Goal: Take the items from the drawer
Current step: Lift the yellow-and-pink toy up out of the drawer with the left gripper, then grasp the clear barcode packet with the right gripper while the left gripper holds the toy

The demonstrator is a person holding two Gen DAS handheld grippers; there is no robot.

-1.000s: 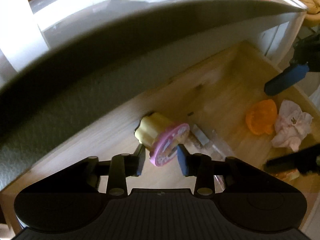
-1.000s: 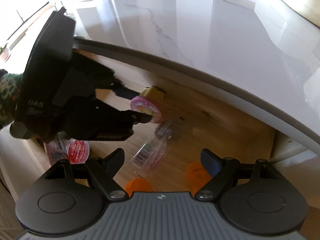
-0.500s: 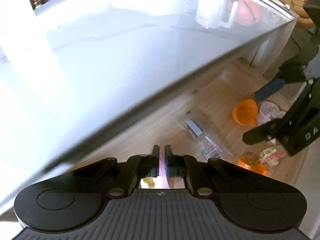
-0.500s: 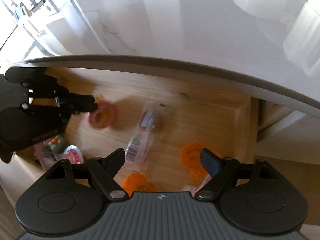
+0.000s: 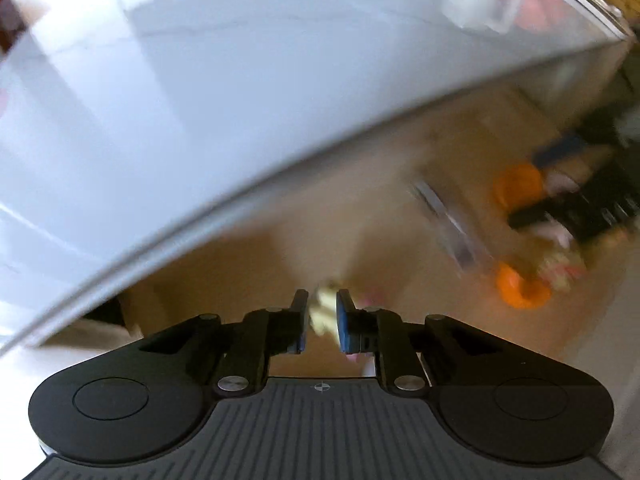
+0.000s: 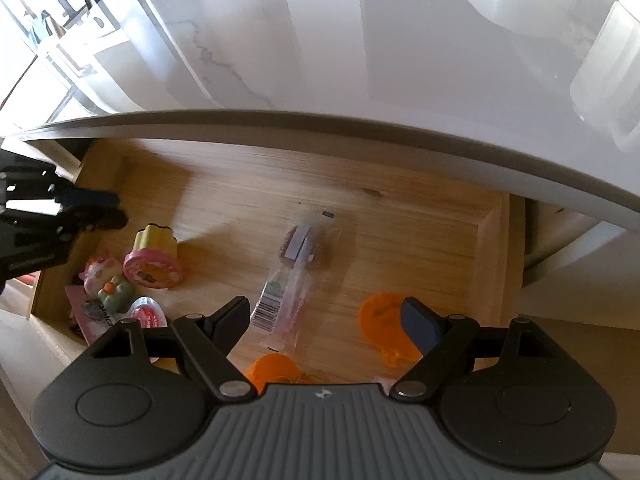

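The wooden drawer stands pulled out under the white counter. A yellow cup with a pink lid lies on its side at the drawer's left end. My left gripper hovers just left of the cup, its jaws almost shut with a narrow gap, and appears to hold nothing. In the blurred left wrist view the cup shows through the gap of the left gripper. My right gripper stands wide open above the drawer's front, over a clear snack packet.
Two orange plastic pieces lie near the drawer's front. A small toy figure, a red-lidded tub and a pink packet fill the front left corner. The marble counter overhangs the drawer's back.
The left gripper closed at the cup's pink lid and pulled back left. The cup now lies nearer the left corner, and the jaws' gap is slightly wider. The right gripper stayed open and rose a little.
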